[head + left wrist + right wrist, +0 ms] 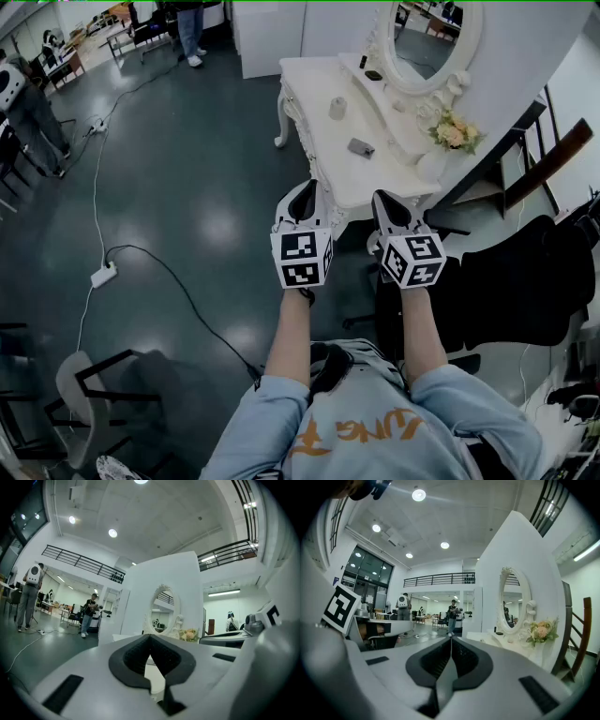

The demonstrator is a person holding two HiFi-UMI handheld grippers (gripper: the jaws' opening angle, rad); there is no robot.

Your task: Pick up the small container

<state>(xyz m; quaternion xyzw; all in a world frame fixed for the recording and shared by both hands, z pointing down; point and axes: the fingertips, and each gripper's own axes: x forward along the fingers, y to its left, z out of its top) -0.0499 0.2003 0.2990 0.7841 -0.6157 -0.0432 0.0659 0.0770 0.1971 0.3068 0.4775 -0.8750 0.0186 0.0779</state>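
Note:
In the head view a small pale container (337, 108) stands on the white dressing table (319, 80), near its middle. Both grippers hover side by side over the table's near end, well short of the container. My left gripper (302, 194) has its jaws together with nothing between them; in the left gripper view (150, 637) the tips meet against the table and mirror. My right gripper (388, 201) is shut and empty too, and in its own view (451, 640) it points along the table.
An oval mirror (427, 37), a bunch of flowers (457, 131), a grey object (361, 147) and a dark object (373, 75) share the table. A black chair (525, 281) stands at the right. A cable with a power strip (103, 275) lies on the floor. People stand far back.

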